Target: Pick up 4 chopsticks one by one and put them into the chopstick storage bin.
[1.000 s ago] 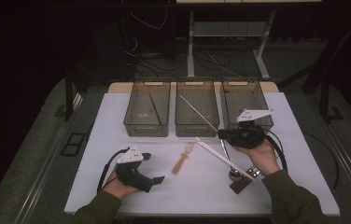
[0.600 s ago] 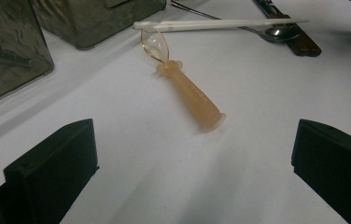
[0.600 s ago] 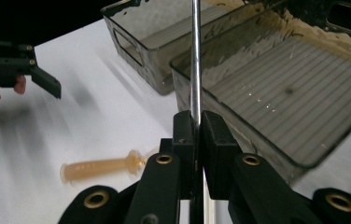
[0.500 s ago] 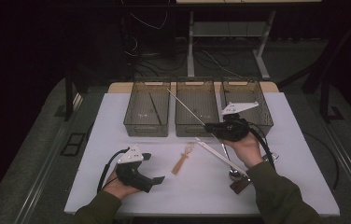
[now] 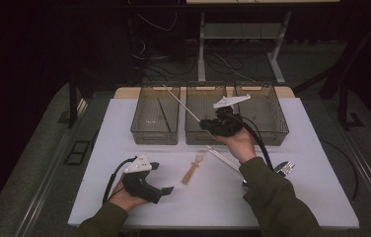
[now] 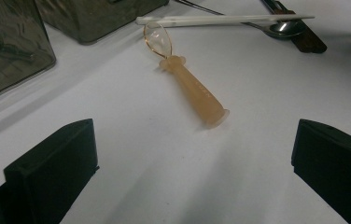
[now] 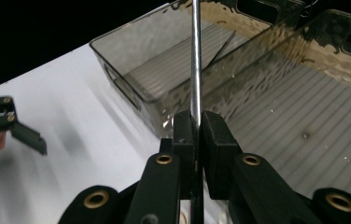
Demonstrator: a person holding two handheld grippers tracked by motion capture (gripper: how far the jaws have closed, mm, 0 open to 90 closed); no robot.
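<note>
My right gripper [image 5: 204, 123] has carried the thin metal rod [image 5: 182, 104], pinched tight between its jaws, up from the mat near the right bin [image 5: 277, 129] toward eleven o'clock, so the rod now slants over the gap between the left bin [image 5: 139, 129] and the middle bin [image 5: 196, 137]. That puts me close to dropping it in the left bin, I judge, where a like rod already lies. My left gripper [image 5: 165, 189] rests unclenched at seven o'clock, jaws wide, facing the amber spoon [image 6: 187, 80].
</note>
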